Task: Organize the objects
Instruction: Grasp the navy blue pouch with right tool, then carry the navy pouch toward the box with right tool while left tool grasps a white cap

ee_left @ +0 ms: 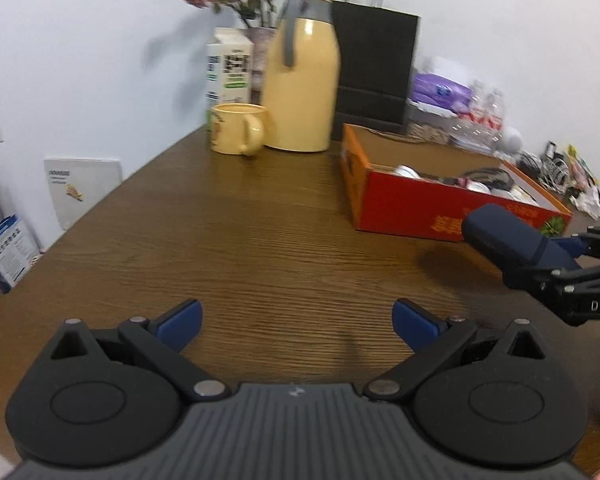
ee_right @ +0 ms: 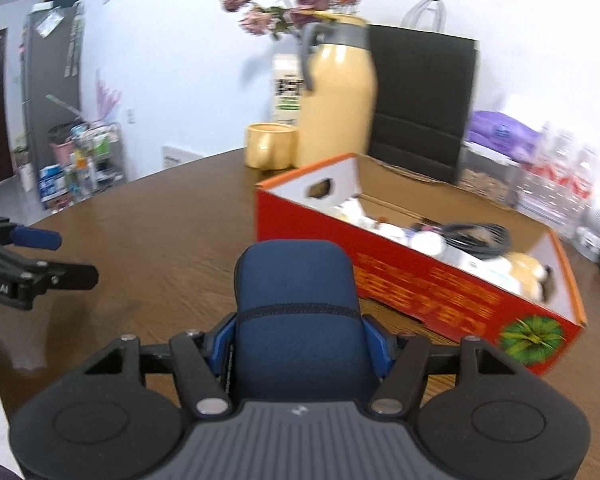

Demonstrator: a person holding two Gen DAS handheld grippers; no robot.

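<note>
The right gripper (ee_right: 300, 344) is clamped on a navy zippered case (ee_right: 298, 312), its blue pads pressed to both flanks and the case carried clear of the wooden table (ee_right: 160, 232), just short of the red cardboard box (ee_right: 420, 292). Beside it, the left gripper (ee_left: 298, 322) hangs with its jaws spread wide and nothing between them, over bare tabletop.

The sorting looks well advanced: the box already holds a coiled black cable (ee_right: 480, 236), white round containers and other small items too blurred to name, and the case seems the last loose piece on the near table, with only its drop into the box left. Behind stand a yellow thermos jug (ee_left: 302, 84), a matching mug (ee_left: 238, 128), a carton (ee_left: 228, 68) and a black paper bag (ee_left: 374, 68).

Orange lettering along the box's side is too smeared to read. The grippers' arms show partial lettering, "DAS" on one and "obot.AI" on the other.
</note>
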